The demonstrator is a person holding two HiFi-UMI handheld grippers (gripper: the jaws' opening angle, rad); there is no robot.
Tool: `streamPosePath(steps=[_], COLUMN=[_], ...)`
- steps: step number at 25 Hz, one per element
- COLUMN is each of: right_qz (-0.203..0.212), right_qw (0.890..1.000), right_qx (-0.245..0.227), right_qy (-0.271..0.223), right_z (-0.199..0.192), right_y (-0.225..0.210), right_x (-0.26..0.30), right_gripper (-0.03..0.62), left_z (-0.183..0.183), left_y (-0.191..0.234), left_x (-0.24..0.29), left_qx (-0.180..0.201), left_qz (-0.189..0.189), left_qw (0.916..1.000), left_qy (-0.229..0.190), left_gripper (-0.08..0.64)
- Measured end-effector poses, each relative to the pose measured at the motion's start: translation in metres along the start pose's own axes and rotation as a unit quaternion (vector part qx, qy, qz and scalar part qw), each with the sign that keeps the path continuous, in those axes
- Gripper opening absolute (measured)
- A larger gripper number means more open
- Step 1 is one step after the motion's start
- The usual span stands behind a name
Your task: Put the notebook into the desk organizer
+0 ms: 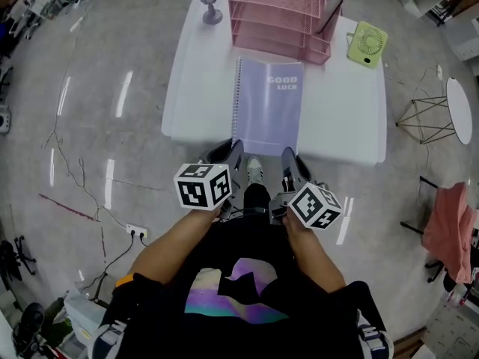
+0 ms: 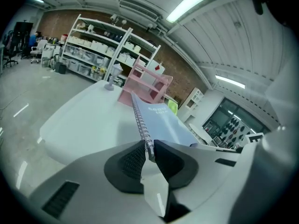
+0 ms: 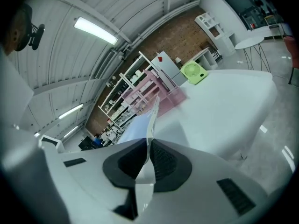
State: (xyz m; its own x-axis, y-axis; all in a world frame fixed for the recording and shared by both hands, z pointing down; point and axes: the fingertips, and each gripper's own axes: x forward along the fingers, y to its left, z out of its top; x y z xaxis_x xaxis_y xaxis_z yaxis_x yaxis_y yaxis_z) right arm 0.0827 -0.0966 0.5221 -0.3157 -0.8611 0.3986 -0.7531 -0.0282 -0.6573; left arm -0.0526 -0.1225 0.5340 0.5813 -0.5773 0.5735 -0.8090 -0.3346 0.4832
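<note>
A lavender spiral-bound notebook (image 1: 267, 107) is held over the white table (image 1: 198, 88), its far edge towards the pink mesh desk organizer (image 1: 281, 13) at the table's back. My left gripper (image 1: 232, 152) is shut on the near corner at the spiral side. My right gripper (image 1: 290, 159) is shut on the other near corner. In the left gripper view the wire spiral of the notebook (image 2: 163, 120) runs out from between the pads of the gripper (image 2: 150, 148) towards the organizer (image 2: 147, 85). In the right gripper view the notebook (image 3: 140, 125) stands edge-on in the gripper (image 3: 148, 146), with the organizer (image 3: 154, 90) beyond.
A green desk fan (image 1: 367, 43) stands at the table's back right, and a small purple stand (image 1: 209, 2) at the back left. A round white side table (image 1: 459, 111) and a pink cloth (image 1: 447, 215) are to the right. Cables and a power strip (image 1: 135, 234) lie on the floor at left.
</note>
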Motion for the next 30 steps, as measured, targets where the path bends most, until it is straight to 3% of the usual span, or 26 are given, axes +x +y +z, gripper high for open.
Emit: streamPosePath(steps=[11, 30], right_qz=[0.045, 0.062], right_qw=[0.996, 0.997], right_qx=[-0.039, -0.007], right_qy=[-0.063, -0.052], right_z=[0.067, 0.101], right_y=[0.055, 0.047], right_x=[-0.01, 0.047], right_gripper=[0.038, 0.038], left_z=[0.078, 0.13], left_y=[-0.031, -0.017], left_x=[-0.029, 0.013], left_qx=[0.034, 0.038], left_qz=[-0.021, -0.005], left_qw=[0.9963, 0.9964], left_qy=[-0.076, -0.076], left_gripper=[0.058, 0.057])
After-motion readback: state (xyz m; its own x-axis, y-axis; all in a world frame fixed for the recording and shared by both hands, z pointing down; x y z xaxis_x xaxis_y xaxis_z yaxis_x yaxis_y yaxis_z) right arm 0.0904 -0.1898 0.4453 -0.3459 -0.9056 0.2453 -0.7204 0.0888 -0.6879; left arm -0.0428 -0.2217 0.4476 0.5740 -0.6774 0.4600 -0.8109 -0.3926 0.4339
